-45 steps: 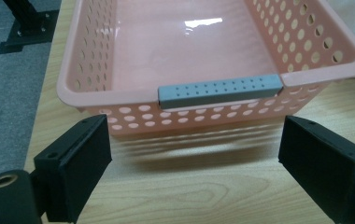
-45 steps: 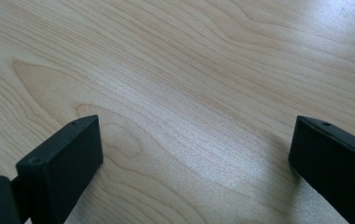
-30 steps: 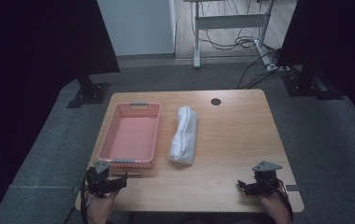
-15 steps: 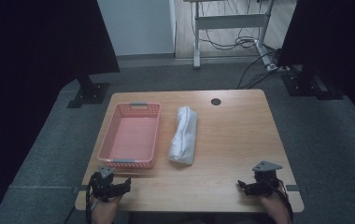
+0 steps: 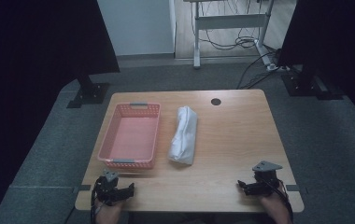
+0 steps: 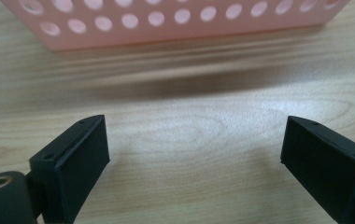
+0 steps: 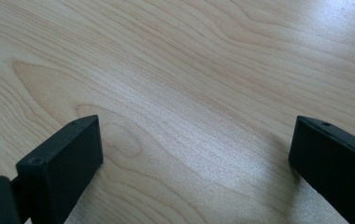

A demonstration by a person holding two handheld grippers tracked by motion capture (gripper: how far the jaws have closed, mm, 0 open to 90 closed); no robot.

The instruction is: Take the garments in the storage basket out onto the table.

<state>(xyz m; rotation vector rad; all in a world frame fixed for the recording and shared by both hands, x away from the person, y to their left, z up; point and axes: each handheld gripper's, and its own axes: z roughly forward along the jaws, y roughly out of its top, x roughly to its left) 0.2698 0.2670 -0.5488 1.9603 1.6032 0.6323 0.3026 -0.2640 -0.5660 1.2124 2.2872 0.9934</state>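
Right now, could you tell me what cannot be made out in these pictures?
- Cloth, high view: too small to tell whether it is folded or rolled.
- Basket, left gripper view: the top edge cuts off its wall, so the inside is hidden.
- Left tool and right tool, high view: too small and dark to judge the jaw gap there.
- Person's arms, high view: cut off by the bottom edge.

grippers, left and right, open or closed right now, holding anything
Left gripper: open, empty, facing the pink perforated plastic basket.
Right gripper: open, empty, over the light wooden table.
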